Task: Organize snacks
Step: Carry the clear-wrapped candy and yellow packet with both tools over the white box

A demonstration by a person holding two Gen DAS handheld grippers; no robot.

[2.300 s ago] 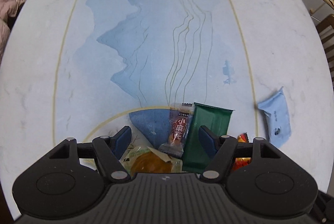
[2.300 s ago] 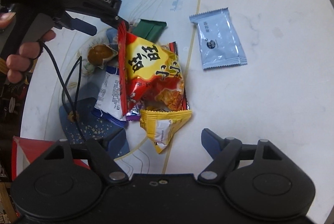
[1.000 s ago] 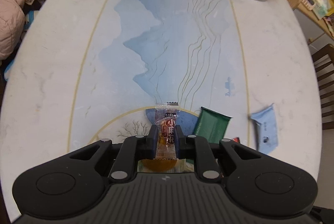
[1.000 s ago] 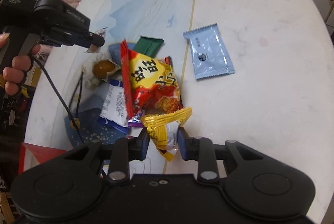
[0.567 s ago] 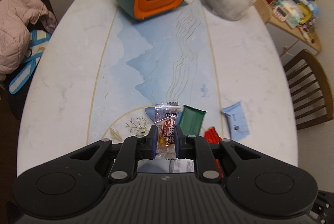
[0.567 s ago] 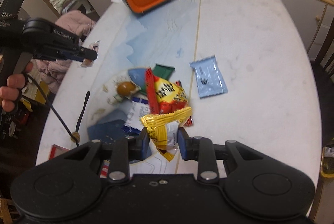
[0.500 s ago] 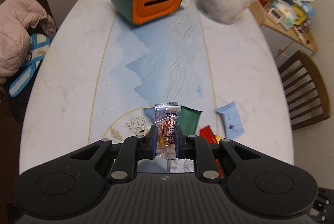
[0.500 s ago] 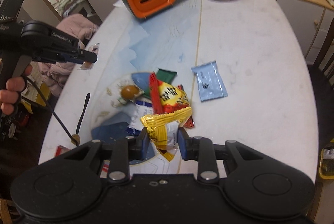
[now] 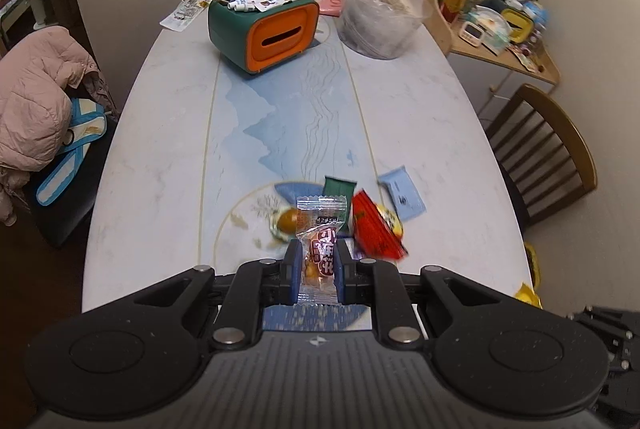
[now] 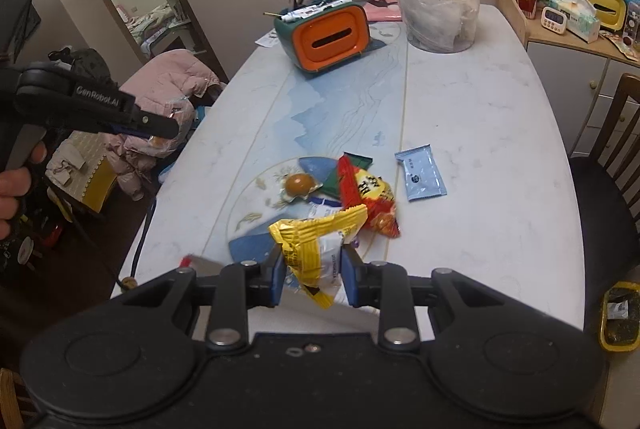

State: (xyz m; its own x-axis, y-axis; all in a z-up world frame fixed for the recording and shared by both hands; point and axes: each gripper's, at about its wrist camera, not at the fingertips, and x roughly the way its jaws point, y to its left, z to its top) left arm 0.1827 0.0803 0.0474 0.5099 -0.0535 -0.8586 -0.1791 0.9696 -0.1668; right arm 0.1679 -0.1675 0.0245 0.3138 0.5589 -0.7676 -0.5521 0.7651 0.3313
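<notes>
**Two snacks up, both grippers loaded**

I've got my left gripper (image 9: 316,265) clamped on the small clear candy packet (image 9: 321,249), pinched at its middle so the printed face stays upright. My right gripper (image 10: 313,275) is squeezed on the yellow packet (image 10: 316,249), high over the table (image 10: 480,133). The rest of the snack pile (image 10: 360,193) lies near the table's near edge. Far end is crowded by the orange organizer (image 10: 326,37); the right side of the table looks open for setting down.
</notes>
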